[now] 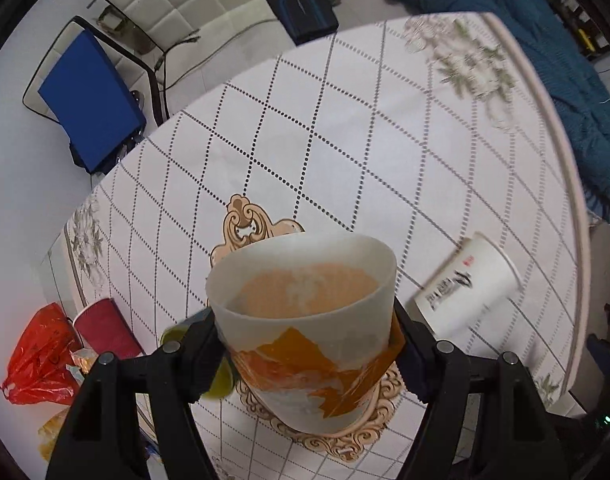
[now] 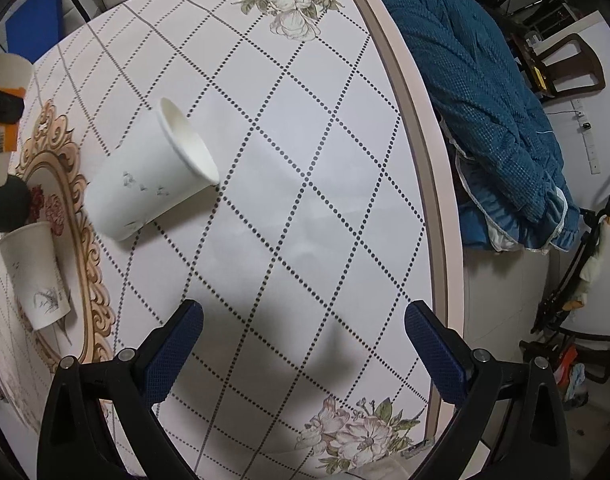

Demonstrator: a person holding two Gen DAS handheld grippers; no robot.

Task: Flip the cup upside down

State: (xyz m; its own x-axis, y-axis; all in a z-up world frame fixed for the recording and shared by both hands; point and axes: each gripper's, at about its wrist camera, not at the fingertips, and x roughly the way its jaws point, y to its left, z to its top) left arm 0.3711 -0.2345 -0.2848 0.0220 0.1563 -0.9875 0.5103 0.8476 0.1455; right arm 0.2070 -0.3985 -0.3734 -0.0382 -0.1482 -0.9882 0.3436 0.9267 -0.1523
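Observation:
My left gripper (image 1: 305,344) is shut on a white and orange paper cup (image 1: 305,320), held above the table with its open mouth tilted toward the far side; the cup's edge shows at the far left of the right wrist view (image 2: 5,76). A white paper cup (image 2: 153,172) lies on its side on the tablecloth, mouth toward the right; it also shows in the left wrist view (image 1: 465,288). My right gripper (image 2: 303,344) is open and empty, hovering over the cloth to the right of and nearer than that cup.
The round table (image 2: 417,128) has a diamond-patterned cloth with an ornate medallion (image 1: 249,228). Another white cup (image 2: 35,272) stands upside down at the left. A red cup (image 1: 105,328) and a red bag (image 1: 37,356) sit at the table's left. A blue coat (image 2: 485,92) lies beyond the edge.

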